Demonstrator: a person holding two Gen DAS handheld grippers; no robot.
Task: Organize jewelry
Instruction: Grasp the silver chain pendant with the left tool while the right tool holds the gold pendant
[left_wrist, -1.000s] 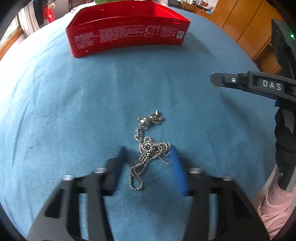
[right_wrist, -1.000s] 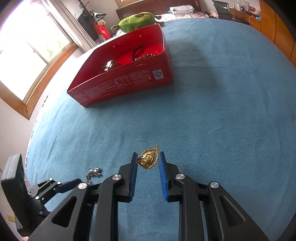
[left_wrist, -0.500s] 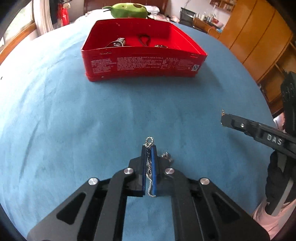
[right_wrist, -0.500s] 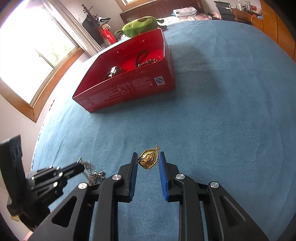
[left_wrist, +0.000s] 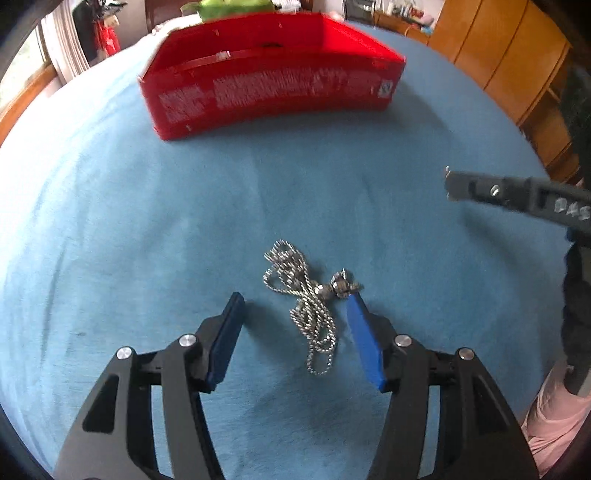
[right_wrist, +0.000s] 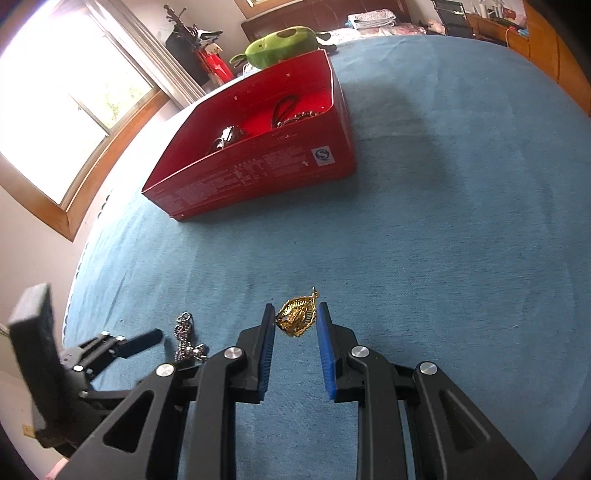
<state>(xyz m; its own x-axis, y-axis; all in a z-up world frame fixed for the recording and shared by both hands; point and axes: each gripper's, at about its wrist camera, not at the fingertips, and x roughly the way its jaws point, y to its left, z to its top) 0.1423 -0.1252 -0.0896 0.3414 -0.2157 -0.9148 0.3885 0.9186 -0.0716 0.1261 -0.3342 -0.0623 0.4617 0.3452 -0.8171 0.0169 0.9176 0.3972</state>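
Note:
A silver chain necklace (left_wrist: 314, 314) lies bunched on the blue cloth (left_wrist: 110, 221), between the fingers of my left gripper (left_wrist: 294, 297). Its jaws are opening and neither pad presses on the chain; the right pad stands beside the pendant end. My right gripper (right_wrist: 295, 308) is shut on a gold pendant (right_wrist: 297, 319), held at the pad tips just above the cloth. The right wrist view shows the silver chain (right_wrist: 184, 339) to the left, by the left gripper (right_wrist: 147, 338). A red box (right_wrist: 258, 173) stands farther back with several pieces in it.
The red box (left_wrist: 266, 92) has its long wall facing the left gripper. A green plush toy (right_wrist: 280, 44) sits behind it. Wooden cabinets (left_wrist: 498, 55) stand at the right, a window at the left. A gloved hand (left_wrist: 576, 295) and pink sleeve (left_wrist: 554, 424) show at the right edge.
Half a second ago the left gripper was shut on the silver chain and raised. Now its jaws stand apart and the chain lies on the cloth. The right gripper has kept still with the gold pendant.

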